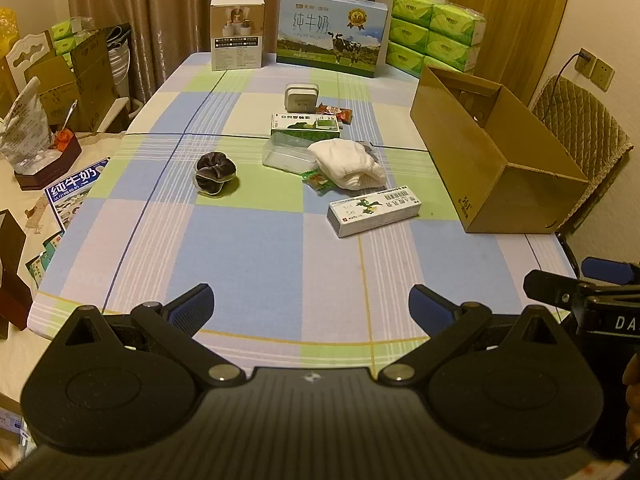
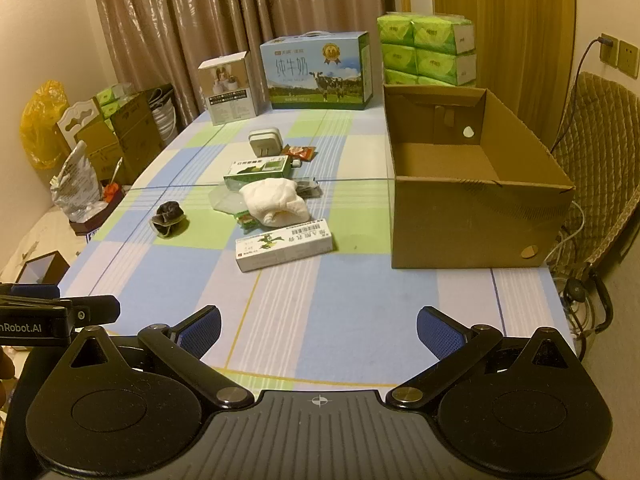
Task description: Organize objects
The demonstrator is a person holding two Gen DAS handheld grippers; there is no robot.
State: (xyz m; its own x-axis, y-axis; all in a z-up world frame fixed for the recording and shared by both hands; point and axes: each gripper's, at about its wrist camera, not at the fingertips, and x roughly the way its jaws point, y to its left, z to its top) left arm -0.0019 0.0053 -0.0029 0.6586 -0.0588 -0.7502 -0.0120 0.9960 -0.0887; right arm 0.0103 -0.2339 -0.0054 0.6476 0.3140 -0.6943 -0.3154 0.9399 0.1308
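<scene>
Both the left claw and the right claw are held released, empty, low in frame over the desk.

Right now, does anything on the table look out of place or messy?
Yes. Small things lie scattered mid-table: a white cloth slumps over a clear tray, with snack packets beside it. The cardboard box stands empty. Nothing looks spilled or broken.
</scene>
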